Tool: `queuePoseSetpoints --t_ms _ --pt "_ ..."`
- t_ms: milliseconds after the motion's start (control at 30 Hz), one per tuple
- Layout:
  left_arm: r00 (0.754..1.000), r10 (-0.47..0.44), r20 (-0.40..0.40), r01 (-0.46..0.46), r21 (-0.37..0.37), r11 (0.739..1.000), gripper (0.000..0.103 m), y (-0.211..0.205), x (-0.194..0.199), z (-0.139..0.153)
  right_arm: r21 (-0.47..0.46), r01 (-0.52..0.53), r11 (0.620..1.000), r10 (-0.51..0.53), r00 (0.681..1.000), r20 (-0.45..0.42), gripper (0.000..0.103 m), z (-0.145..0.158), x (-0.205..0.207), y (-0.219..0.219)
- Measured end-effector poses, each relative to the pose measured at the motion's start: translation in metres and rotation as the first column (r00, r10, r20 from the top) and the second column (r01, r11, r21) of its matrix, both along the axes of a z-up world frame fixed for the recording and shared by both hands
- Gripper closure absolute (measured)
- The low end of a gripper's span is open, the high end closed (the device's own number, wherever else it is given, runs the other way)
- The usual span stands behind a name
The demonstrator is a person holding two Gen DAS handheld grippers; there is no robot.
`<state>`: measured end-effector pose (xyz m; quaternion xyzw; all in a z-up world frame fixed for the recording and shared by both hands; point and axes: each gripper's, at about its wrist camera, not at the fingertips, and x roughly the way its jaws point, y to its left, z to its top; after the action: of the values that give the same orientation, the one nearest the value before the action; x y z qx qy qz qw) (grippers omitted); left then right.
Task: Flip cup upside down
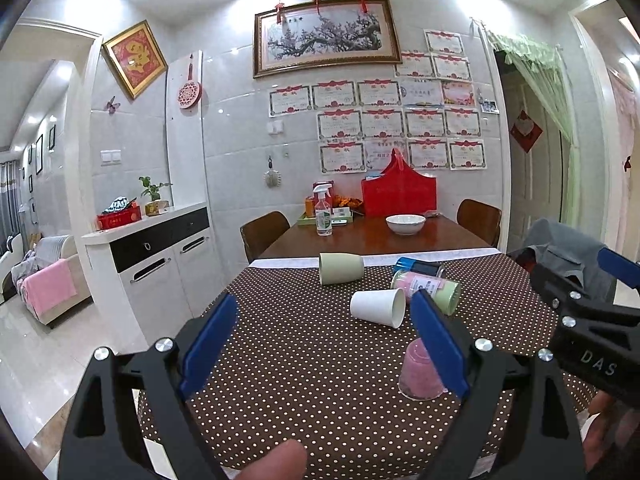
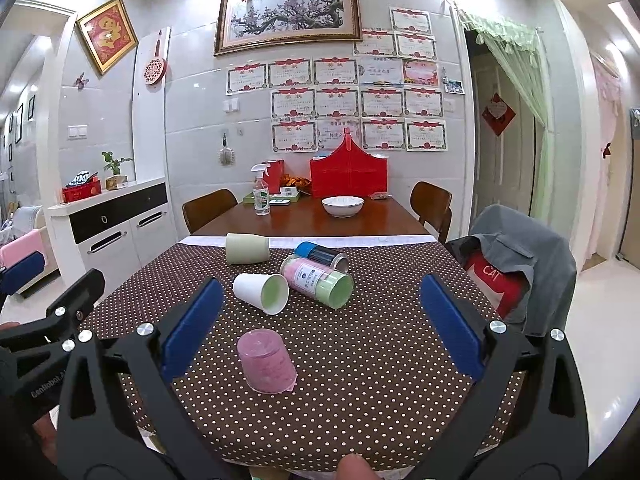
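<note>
A pink cup (image 2: 267,362) stands upside down on the dotted brown tablecloth (image 2: 360,360), near the front; in the left wrist view the pink cup (image 1: 418,372) is partly hidden behind my left gripper's right finger. A white paper cup (image 2: 262,293) (image 1: 378,307) lies on its side behind it. A green cup (image 2: 247,249) (image 1: 341,269) lies on its side farther back. My right gripper (image 2: 320,334) is open and empty, held above the table with the pink cup between its fingers' line of sight. My left gripper (image 1: 324,346) is open and empty, to the left of the pink cup.
A pink-and-green jar (image 2: 318,282) and a blue-capped can (image 2: 322,255) lie on their sides right of the white cup. A white bowl (image 2: 343,205), spray bottle (image 2: 261,196) and red bag (image 2: 349,174) stand on the far wooden table. A chair with a grey jacket (image 2: 516,256) stands right.
</note>
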<state>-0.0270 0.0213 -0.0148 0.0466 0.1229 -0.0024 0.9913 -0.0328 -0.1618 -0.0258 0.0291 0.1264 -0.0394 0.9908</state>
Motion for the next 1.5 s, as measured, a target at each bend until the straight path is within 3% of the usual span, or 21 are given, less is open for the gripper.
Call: queuePoseSetpoints --t_ms 1500 --pt "1.0 -0.01 0.016 0.011 -0.027 1.0 0.016 0.0008 -0.0038 0.0019 0.013 -0.014 1.0 0.015 1.0 -0.011 0.006 -0.001 0.0014 0.0023"
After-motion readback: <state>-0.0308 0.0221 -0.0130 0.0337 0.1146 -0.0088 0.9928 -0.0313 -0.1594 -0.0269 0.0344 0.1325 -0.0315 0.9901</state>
